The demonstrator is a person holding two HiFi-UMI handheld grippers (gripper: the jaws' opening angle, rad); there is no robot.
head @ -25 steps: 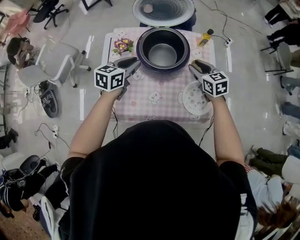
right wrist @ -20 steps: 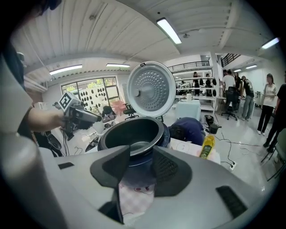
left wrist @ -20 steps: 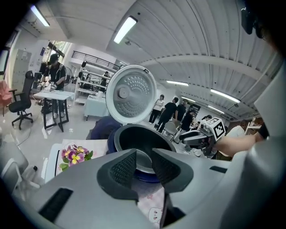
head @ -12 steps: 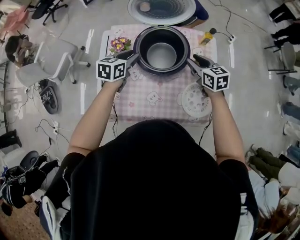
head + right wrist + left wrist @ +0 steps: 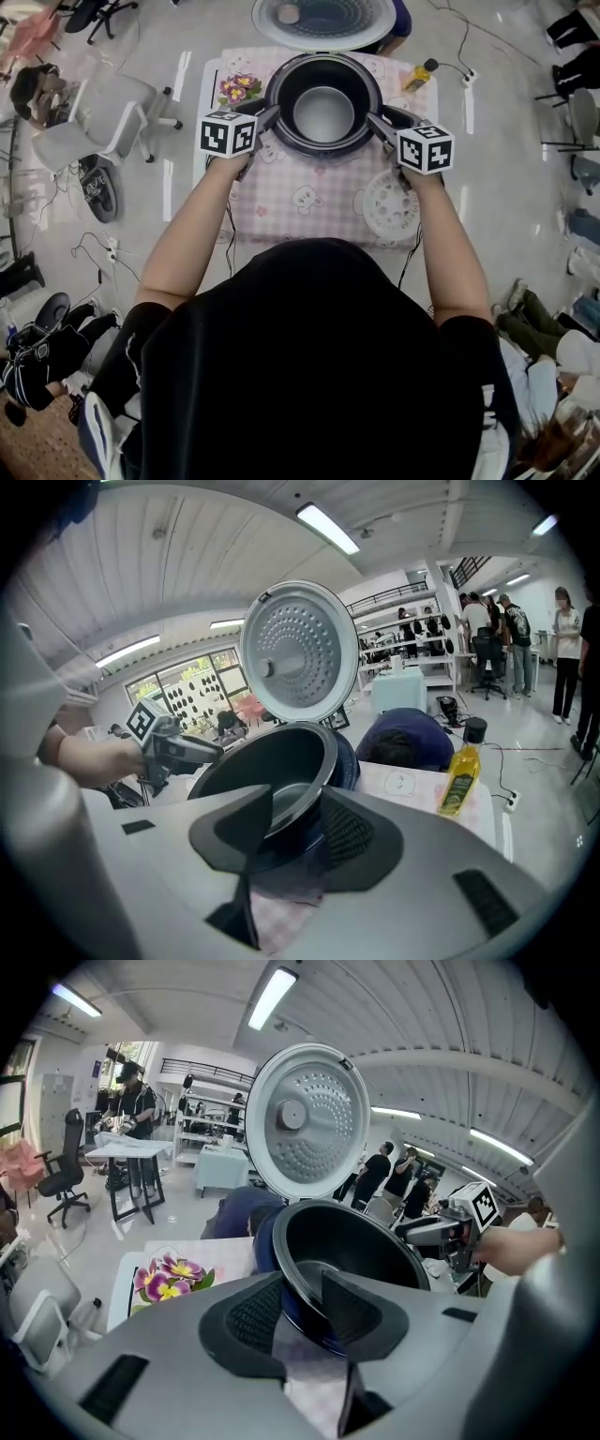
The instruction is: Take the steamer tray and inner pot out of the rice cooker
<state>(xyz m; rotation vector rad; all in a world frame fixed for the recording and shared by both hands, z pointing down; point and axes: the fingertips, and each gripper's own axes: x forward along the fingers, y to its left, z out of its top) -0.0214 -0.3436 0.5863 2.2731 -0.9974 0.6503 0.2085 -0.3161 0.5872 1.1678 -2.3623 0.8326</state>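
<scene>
The inner pot [image 5: 323, 111] sits in the open rice cooker [image 5: 278, 131] at the far side of the table [image 5: 281, 202], squarely between the two hands and equally close to each. The steamer tray [image 5: 389, 202] lies on the cloth nearby. The left gripper [image 5: 267, 114] has just been opening its jaws and stands wide astride the left rim, while the right gripper [image 5: 375, 122], half open, straddles the right rim; neither pinches yet.

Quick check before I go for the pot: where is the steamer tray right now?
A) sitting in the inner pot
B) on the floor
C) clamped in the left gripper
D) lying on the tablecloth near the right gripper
D: the white steamer tray lies flat on the checked tablecloth just short of the right gripper, and the inner pot has nothing in it.
</scene>
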